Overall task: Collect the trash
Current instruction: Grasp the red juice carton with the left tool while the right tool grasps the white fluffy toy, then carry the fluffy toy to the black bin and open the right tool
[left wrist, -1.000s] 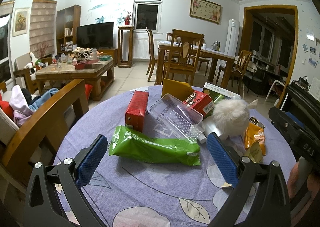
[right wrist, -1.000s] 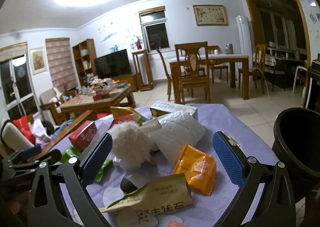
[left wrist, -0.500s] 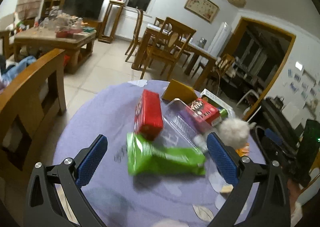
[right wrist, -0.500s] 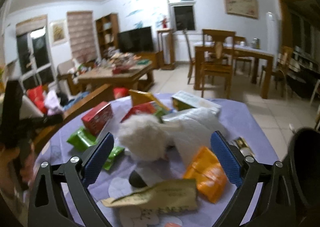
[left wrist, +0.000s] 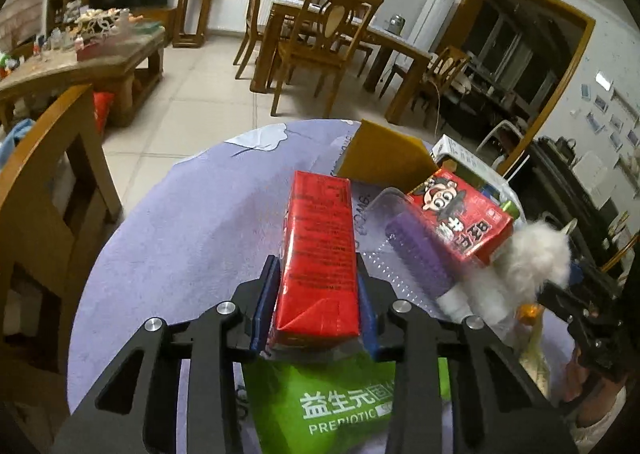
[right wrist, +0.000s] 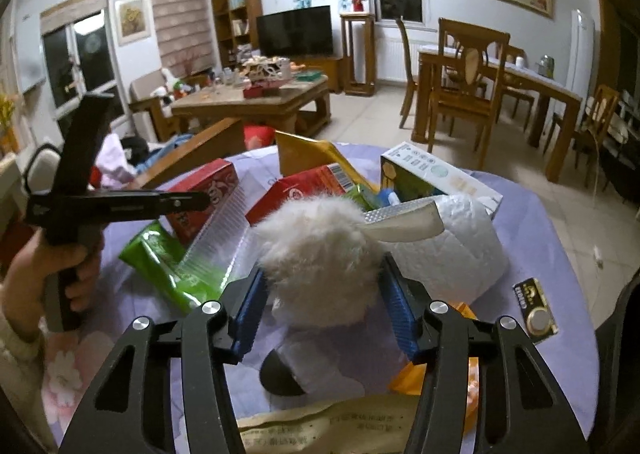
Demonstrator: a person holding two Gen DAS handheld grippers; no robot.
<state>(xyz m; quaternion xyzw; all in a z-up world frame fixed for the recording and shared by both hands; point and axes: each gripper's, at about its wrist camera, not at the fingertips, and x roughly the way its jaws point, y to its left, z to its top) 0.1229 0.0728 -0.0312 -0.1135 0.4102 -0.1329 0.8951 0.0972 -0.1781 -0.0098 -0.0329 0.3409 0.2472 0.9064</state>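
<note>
Trash lies on a round table with a purple cloth. My left gripper is closing on a red carton, and its blue pads lie against both sides of it. Under the carton lies a green prebiotic bag. My right gripper is closing around a white fluffy ball, with the pads touching its fur on each side. In the right wrist view a hand holds the left gripper against the red carton.
A clear plastic tray, a red cartoon box and a yellow envelope lie behind the carton. A white padded bag, an orange packet and a tan wrapper surround the ball. A black bin stands right; a wooden chair left.
Both grippers moved forward and down onto the pile and their jaws came in from wide open. The left now grips the red carton, and the right encloses the fluffy ball.
</note>
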